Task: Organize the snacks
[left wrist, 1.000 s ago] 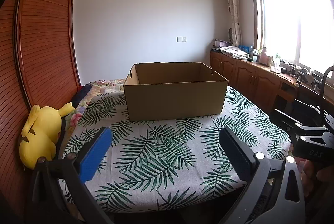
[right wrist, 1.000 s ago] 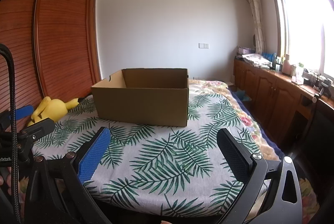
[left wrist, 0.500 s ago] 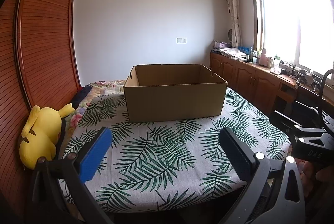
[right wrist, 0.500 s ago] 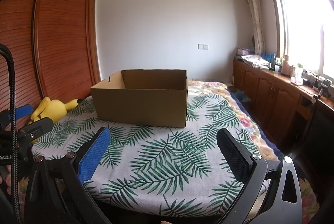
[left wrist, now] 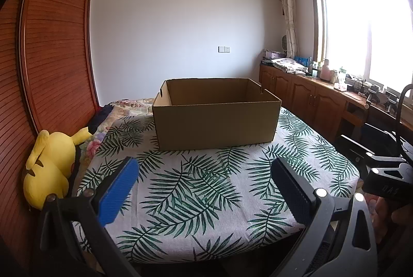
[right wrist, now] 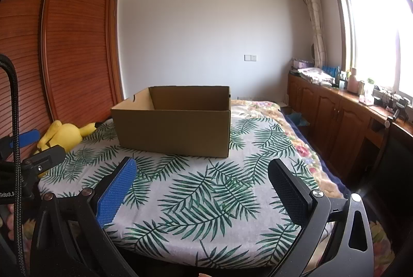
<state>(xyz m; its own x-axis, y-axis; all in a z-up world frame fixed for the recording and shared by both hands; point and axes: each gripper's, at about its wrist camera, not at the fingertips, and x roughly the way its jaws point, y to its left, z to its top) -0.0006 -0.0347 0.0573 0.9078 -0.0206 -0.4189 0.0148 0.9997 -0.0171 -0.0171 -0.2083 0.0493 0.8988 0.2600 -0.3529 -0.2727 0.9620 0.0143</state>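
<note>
An open brown cardboard box [left wrist: 216,114] stands on a bed covered with a palm-leaf cloth [left wrist: 196,189]; its inside shows only bare walls from here, the bottom is hidden. The same box [right wrist: 175,122] appears left of centre in the right wrist view. No snacks are visible in either view. My left gripper [left wrist: 204,168] hangs open over the near part of the cloth, nothing between its fingers. My right gripper [right wrist: 201,168] is open too, held level with the left one, well short of the box.
A yellow plush toy [left wrist: 51,166] lies at the bed's left edge against a wooden sliding wardrobe [left wrist: 46,49]. Wooden cabinets [left wrist: 309,101] with clutter run along the right wall under a bright window. A floral blanket [right wrist: 260,109] lies behind the box.
Both views have shifted only slightly; the box sits a touch lower in the frames. Both grippers stay open and nothing has been picked up.
</note>
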